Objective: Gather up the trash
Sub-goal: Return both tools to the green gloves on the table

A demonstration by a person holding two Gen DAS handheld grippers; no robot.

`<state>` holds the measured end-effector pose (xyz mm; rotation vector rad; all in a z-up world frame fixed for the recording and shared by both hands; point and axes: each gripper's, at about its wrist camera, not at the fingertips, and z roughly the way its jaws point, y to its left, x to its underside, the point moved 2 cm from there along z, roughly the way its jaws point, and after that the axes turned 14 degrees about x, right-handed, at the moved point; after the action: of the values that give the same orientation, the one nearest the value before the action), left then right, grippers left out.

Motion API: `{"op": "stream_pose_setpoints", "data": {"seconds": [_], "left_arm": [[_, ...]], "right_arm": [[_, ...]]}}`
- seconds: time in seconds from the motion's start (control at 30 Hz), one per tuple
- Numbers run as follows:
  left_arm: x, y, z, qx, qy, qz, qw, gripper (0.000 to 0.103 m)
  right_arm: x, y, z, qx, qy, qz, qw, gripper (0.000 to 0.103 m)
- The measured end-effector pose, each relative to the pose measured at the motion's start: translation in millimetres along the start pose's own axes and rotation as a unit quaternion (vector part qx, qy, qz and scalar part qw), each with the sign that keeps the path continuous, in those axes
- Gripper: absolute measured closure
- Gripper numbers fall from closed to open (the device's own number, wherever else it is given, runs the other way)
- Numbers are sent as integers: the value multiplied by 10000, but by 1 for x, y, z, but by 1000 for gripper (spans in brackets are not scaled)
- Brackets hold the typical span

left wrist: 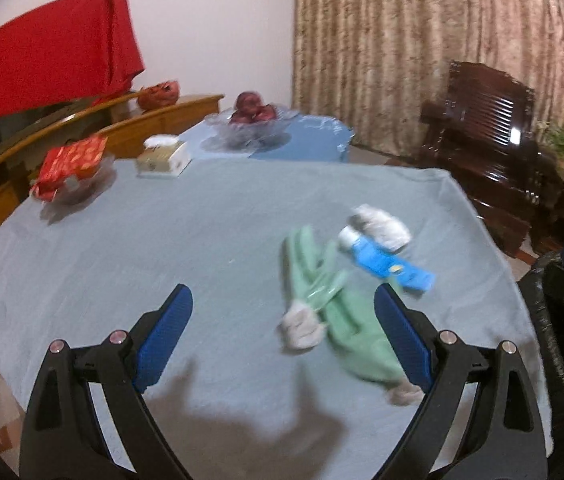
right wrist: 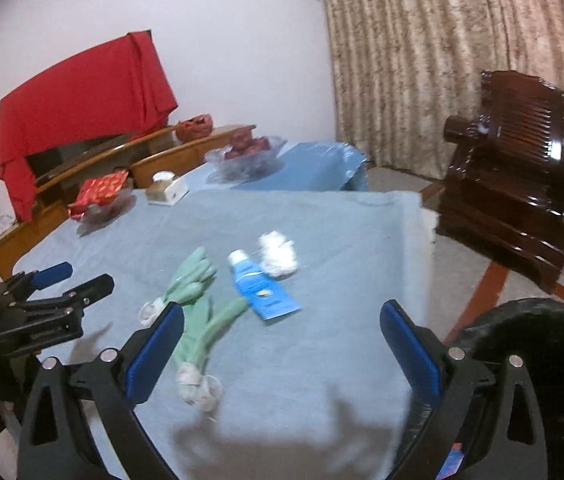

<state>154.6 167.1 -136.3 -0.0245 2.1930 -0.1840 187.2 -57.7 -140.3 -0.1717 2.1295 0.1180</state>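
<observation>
Both grippers spread wide, empty. Left gripper (left wrist: 283,334) sits nearest the green leek stalks (left wrist: 321,300), whose long axis apparently slants away rightward; right gripper (right wrist: 282,350) alongside.

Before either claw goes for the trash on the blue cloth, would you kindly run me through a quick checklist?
1. Left claw open and holding nothing: ok.
2. Right claw open and holding nothing: ok.
3. Trash in view on the table cloth: blue tube, crumpled white paper, green onions: ok.
4. Blue tube lies free of the crumpled white paper: ok in the right wrist view; blurred in the left.
5. Black bag beside the table, mouth open: cannot tell.
6. Pictures sharp enough to aim: not ok.
</observation>
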Motion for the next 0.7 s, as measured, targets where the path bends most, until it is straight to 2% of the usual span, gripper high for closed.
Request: {"op": "stream_pose_setpoints", "data": {"seconds": [0.23, 0.43, 0.7], "left_arm": [[16, 37, 4, -164, 118, -291, 9994, 16], [21, 54, 6, -232, 148, -448, 9986, 16], [25, 64, 10, -206, 191, -554, 9981, 16]], "right_arm": [[17, 47, 30, -289, 339, -233, 9987, 11], [34, 82, 53, -452, 745, -490, 9950, 16], [46, 100, 77, -331, 1142, -645, 9908, 24]]}}
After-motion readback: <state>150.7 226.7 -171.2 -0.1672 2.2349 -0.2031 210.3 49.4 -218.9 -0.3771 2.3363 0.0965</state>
